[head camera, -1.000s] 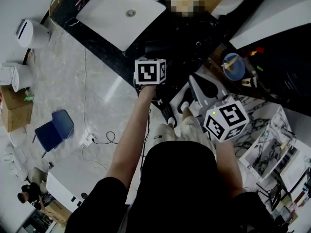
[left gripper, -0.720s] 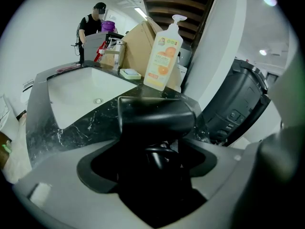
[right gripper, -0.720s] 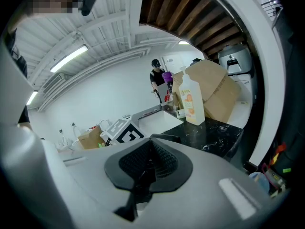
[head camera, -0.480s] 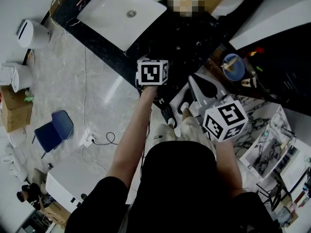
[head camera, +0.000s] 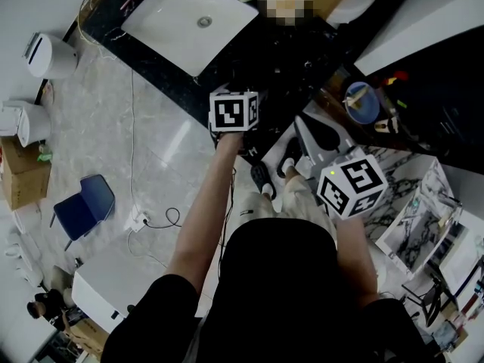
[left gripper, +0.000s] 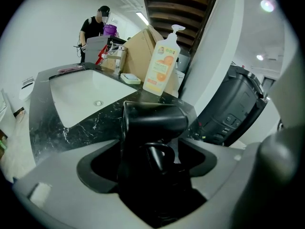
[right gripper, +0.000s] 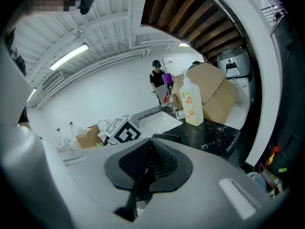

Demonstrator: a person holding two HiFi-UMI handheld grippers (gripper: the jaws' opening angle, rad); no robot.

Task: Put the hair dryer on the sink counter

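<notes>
Hardly anything has shifted: in the head view our left gripper (head camera: 236, 97) hovers by the black marble desk (head camera: 144, 51) as before.

In the left gripper view, the jaws clamp the glossy black hair dryer (left gripper: 153, 123) near the desk edge, right of the basin (left gripper: 86, 92). We judge this the carrying step, with lowering and releasing next.

In the right gripper view, the right gripper (right gripper: 145, 171) is pinched together, empty.

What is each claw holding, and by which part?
Left claw: the hair dryer, seemingly by its handle. Right claw: shut, nothing held.

A test hall staged as a bathroom: white basin (head camera: 189, 21), black marble counter (head camera: 155, 60), cardboard boxes (head camera: 23, 176).
</notes>
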